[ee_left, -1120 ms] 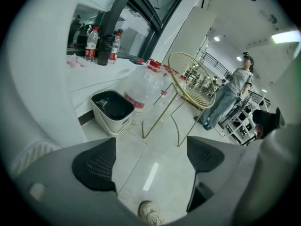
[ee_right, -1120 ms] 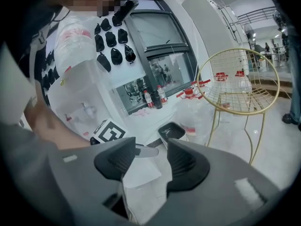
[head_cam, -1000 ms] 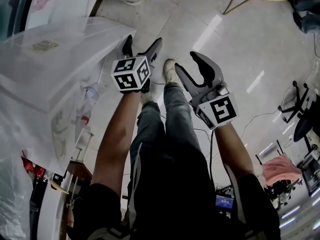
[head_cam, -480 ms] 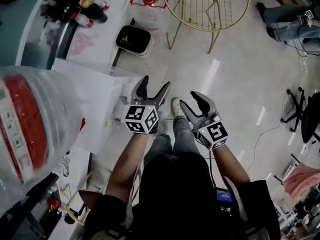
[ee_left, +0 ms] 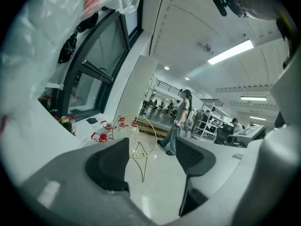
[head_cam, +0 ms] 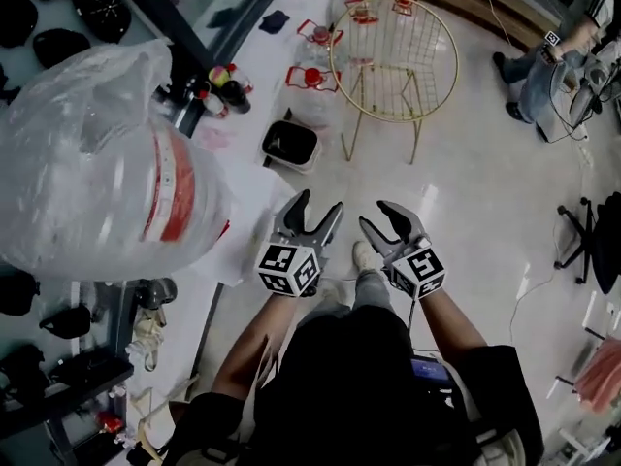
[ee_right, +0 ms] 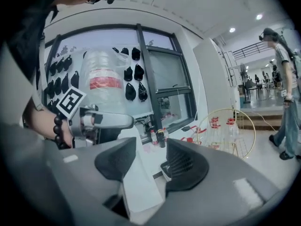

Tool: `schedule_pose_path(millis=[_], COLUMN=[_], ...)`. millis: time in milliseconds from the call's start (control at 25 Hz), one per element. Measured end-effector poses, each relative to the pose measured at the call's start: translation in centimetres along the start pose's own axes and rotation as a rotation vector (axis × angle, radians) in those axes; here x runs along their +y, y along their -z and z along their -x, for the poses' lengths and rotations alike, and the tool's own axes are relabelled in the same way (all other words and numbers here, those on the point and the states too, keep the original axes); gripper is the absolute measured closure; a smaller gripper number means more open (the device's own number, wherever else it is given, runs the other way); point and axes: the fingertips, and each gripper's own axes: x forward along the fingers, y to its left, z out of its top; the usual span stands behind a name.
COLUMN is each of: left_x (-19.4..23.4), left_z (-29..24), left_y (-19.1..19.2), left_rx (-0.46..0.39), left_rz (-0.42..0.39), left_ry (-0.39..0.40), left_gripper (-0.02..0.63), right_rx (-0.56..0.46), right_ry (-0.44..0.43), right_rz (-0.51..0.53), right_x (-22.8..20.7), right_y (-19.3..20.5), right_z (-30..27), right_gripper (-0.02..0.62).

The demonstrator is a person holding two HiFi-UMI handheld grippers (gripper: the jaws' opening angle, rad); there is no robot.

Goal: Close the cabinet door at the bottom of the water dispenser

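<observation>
Water dispenser (head_cam: pixel 116 173): one, left. Left gripper (head_cam: pixel 318 202): jaws apart, lately closing, empty. Right gripper (head_cam: pixel 376 214): jaws apart, empty.

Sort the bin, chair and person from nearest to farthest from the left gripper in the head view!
From the left gripper, whose empty jaws have just been closing:
1. Bin, just ahead.
2. Chair, farther ahead, slightly right.
3. Person, far upper right.

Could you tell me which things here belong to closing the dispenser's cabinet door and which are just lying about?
Job: water dispenser, wrapped bottle on top; left gripper, jaws apart, just been closing, nothing between them; right gripper, open, empty. Door itself not visible.
Lying about: gold wire chair, dark bin, red-handled jugs, windowsill bottles.
</observation>
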Motion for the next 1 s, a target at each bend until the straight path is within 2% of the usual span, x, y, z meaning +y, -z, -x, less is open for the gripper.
schedule_pose_path(millis=[160,320,520,760,1000], left_x=[-1.4,-2.4,-3.0,-2.1,-1.6], left_z=[3.7,7.2,10.4,12.7,14.7], left_y=[-2.2,-4.6,-7.4,-8.7,-10.5], left_rx=[-0.01,-0.043,-0.096,-0.138,-0.191], left_rz=[-0.063,-0.087,-0.108,-0.105,-0.164], left_ry=[0.003,-0.006,-0.003,-0.064,-0.143], left_gripper=[0.317,0.354,0.388,0.441,0.473], right_rx=[-0.044,-0.041,-0.106,-0.133,-0.164], right_ry=[-0.011,-0.054,-0.092,-0.135,-0.155], right_rz=[-0.057,-0.041,-0.011,0.016,0.078], right_x=[2.3,4.6,4.9,4.8,4.8], right_y=[-2.3,-4.2,-8.6,-11.4,-13.5], right_z=[0.8,0.9,0.3,0.6,0.5], right_gripper=[0.403,0.408,0.41,0.41,0.411])
